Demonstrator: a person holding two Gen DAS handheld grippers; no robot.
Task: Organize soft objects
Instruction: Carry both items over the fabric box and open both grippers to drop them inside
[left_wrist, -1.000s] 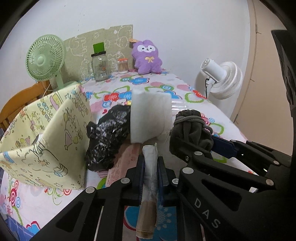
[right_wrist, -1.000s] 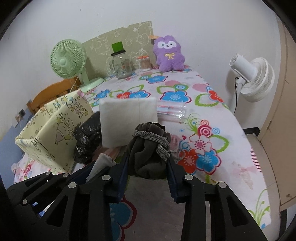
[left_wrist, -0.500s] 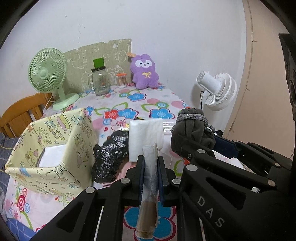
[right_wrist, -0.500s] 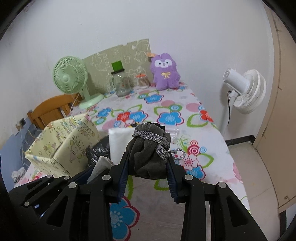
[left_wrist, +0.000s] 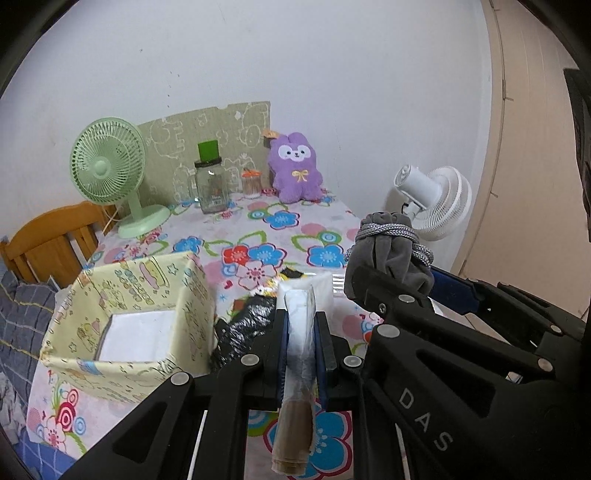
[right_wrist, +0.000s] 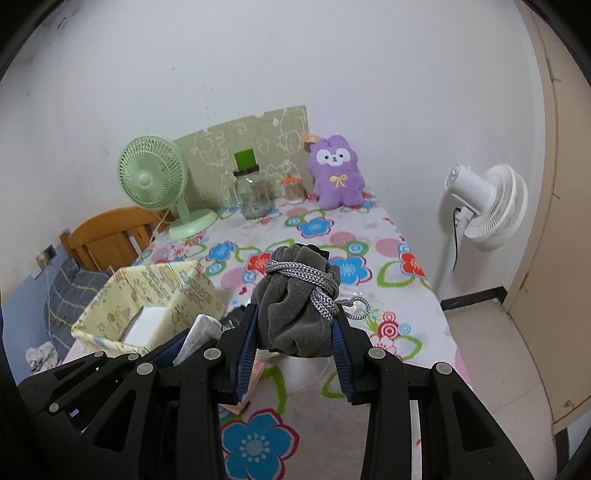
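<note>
Flowery worktop under both tongs. Left tongs pinch a plastic-wrapped roll, yellow fabric box just to their left; right tongs clamp a grey drawstring pouch above it.

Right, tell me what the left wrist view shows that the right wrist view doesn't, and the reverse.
Only the left wrist view shows the left gripper front-on, shut on the clear-wrapped packet, plus the black plastic bag and the white foam block behind it.

Only the right wrist view shows the right gripper head-on, shut on the grey drawstring pouch, and the bare floor beside the table.

Both show the yellow fabric box, green fan, glass jar, purple plush and white fan.
</note>
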